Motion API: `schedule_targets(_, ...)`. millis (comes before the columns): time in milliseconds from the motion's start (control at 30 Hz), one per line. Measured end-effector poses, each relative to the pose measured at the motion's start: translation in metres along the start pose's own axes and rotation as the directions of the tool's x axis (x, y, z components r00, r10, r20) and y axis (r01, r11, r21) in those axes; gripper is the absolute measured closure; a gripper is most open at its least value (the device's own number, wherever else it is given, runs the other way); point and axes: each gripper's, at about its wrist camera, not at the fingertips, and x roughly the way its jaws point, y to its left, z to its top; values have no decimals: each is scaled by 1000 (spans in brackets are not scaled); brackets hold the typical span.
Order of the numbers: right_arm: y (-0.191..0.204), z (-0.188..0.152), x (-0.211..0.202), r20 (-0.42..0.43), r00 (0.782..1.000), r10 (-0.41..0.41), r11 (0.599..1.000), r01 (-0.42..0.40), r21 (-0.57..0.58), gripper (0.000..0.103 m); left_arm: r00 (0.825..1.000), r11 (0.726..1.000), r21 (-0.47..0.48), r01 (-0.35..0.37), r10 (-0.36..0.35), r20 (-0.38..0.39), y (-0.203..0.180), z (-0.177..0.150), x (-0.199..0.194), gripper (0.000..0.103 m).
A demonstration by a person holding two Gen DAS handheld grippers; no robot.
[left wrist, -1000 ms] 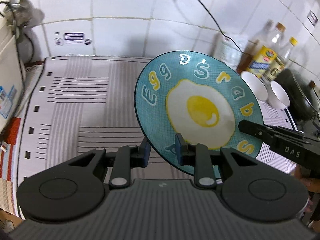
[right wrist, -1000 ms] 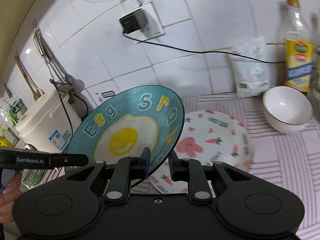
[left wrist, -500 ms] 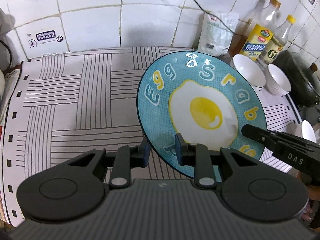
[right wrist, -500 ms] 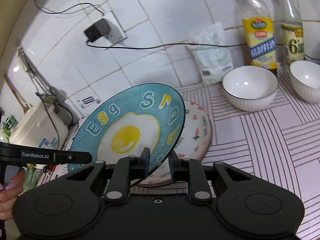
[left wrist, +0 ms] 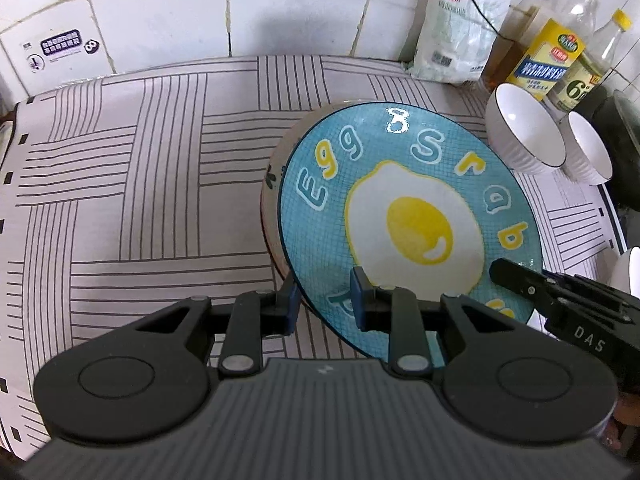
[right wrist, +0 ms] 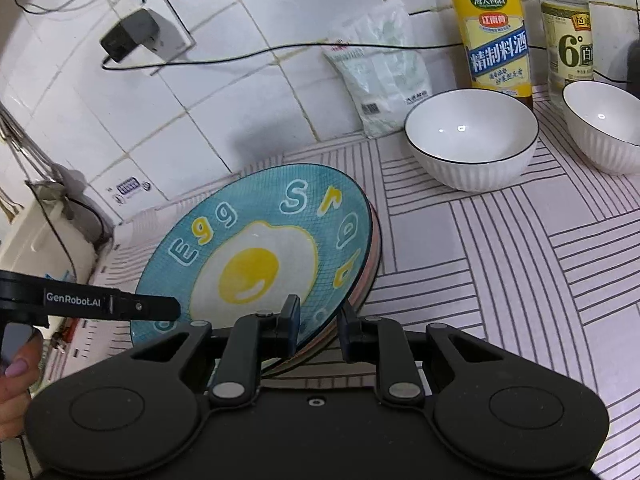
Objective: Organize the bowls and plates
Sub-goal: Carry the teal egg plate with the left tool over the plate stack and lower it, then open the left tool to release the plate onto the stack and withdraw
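I judged the job partly done: on the striped counter mat point(left wrist: 140, 184) the egg plate point(left wrist: 404, 216) sat just above, perhaps already touching, another plate point(left wrist: 270, 196) whose pale rim peeked out on its left in the left wrist view, and in the right wrist view pink and cream edges point(right wrist: 370, 264) showed under its right side, so a stack was forming there. I could not tell whether the blue plate had fully settled, since it looked tilted, its near edge higher than its far edge. What remained, as I read it, was to let go of this plate and then deal with the white ribbed bowl point(right wrist: 472, 140) and the second white bowl point(right wrist: 604, 124), which stood side by side, unstacked, near the cooking wine bottle point(right wrist: 496, 32) and well apart from the plates.

My left gripper point(left wrist: 324, 300) was clamped on the near-left rim of the egg plate, one blue pad point(left wrist: 358, 300) pressed on the printed face and the other finger under the rim. My right gripper point(right wrist: 318, 324) straddled the near-right rim, one pad point(right wrist: 292, 320) on the upper face and the other just outside the stacked edges; whether it pinched firmly or had begun to loosen I could not tell
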Motion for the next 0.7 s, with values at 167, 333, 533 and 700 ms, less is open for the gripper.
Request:
schedule_targets(167,0,4,7,-27,999,-33,999,32,-3,79,1000,999,29,-21,22,-13,-5,5,5,79)
schedule_targets(333,8,6,8,-27,997,-74,997,73,-17,78,999,999,33,-28,29,-30,-5,8,8,78)
schedule_targets(533,21,7,8,-23,988,-155,987,154,-45,77,998,999,24,-37,38,-43,-6,10,10,77)
schedule_targets(700,31,7,14,-37,975,-219,975,217,-39,75,995,997,39,-72,75,-63,-9,13,13,77)
